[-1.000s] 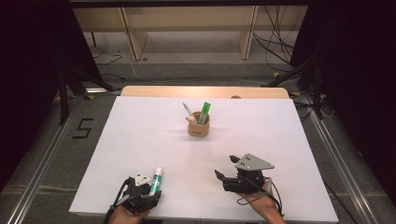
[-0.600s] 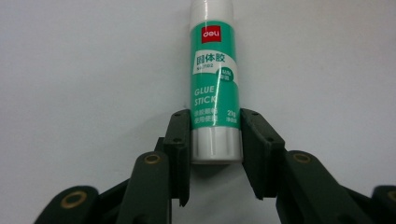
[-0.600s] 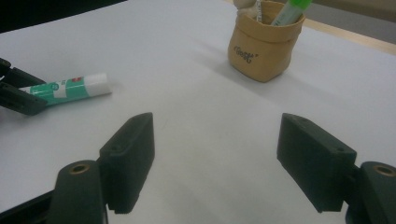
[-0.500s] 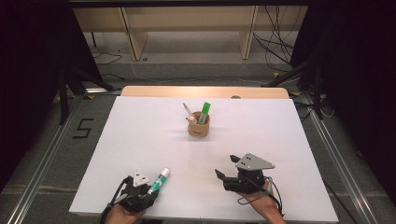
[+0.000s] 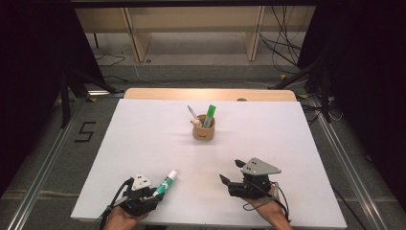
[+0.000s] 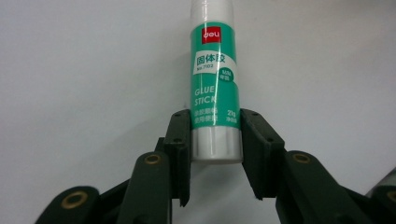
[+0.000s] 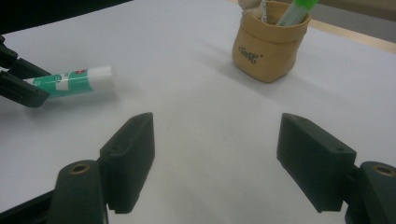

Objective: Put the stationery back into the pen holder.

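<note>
Since a second ago the glue stick [image 5: 166, 183] has tipped from nearly straight ahead to a slant toward the right, its white cap now pointing up and right across the white table [image 5: 143, 139]; the right gripper [image 5: 234, 181] has barely shifted.

The table carries little. Near its far middle stands a tan pouch-like holder [image 5: 203, 131] with a green marker [image 5: 209, 115] and a grey pen [image 5: 192, 112] leaning out of it. The right gripper view brings the holder [image 7: 269, 44] close enough to show dark lettering on its front, too blurred to read, which the high view does not resolve.

At the near edge, the left gripper [image 5: 152, 194] is closed on the base end of the glue stick. The left gripper view shows this plainly: both black jaws press the silver and green lower barrel of the glue stick [image 6: 214, 88], and its label reads "GLUE STICK".

The right gripper [image 7: 215, 158] holds nothing, its jaws wide apart above bare table, well apart from the holder. Its view also catches the glue stick [image 7: 74, 80] at far left, low over the table.
</note>
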Tool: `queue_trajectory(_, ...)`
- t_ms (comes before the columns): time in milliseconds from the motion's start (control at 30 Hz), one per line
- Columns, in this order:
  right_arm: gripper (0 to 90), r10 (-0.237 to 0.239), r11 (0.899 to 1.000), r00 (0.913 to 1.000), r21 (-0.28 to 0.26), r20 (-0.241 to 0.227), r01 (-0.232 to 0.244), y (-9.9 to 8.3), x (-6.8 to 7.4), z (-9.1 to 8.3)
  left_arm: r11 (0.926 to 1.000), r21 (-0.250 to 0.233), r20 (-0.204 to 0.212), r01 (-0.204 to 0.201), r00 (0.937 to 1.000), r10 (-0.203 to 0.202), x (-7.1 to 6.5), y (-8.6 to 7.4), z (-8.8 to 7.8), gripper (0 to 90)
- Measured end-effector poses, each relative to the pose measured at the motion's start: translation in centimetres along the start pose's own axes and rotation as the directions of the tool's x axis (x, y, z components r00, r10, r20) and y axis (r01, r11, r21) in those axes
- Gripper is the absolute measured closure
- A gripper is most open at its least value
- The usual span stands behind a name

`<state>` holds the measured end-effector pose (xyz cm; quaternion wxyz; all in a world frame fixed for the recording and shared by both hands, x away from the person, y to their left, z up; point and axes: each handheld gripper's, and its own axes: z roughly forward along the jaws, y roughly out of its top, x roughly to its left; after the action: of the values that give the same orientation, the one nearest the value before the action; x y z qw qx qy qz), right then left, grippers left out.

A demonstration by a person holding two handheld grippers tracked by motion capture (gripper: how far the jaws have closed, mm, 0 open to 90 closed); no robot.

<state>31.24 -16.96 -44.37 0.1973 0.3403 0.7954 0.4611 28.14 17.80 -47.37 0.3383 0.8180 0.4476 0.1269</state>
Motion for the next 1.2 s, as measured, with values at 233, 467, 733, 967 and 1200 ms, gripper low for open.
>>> queue_trajectory(233,28.6,0.036,0.999,0.9991,-0.013,-0.025,-0.036,0.0,-0.1,0.0,0.9949,-0.099,0.025,-0.019,0.9995,0.022,-0.4,0.3,-0.3,65.7)
queue_trajectory(467,26.9,0.068,0.997,0.9954,-0.019,-0.067,-0.070,0.1,0.0,0.1,0.9801,-0.197,0.068,-0.025,0.9969,0.039,-0.7,0.8,-0.1,65.6)
queue_trajectory(733,25.5,0.144,0.988,0.9789,-0.027,-0.145,-0.149,0.1,0.0,0.4,0.9491,-0.303,0.065,-0.086,0.9918,0.110,-1.7,1.4,0.7,65.6)
queue_trajectory(967,24.9,0.170,0.984,0.9667,-0.022,-0.191,-0.177,0.2,0.4,0.9,0.9343,-0.332,0.060,-0.129,0.9857,0.157,-2.0,1.9,1.7,65.6)
queue_trajectory(1200,24.1,0.249,0.964,0.9290,-0.027,-0.274,-0.266,0.4,0.5,1.3,0.9114,-0.381,0.059,-0.157,0.9794,0.193,-2.3,2.6,2.2,65.6)
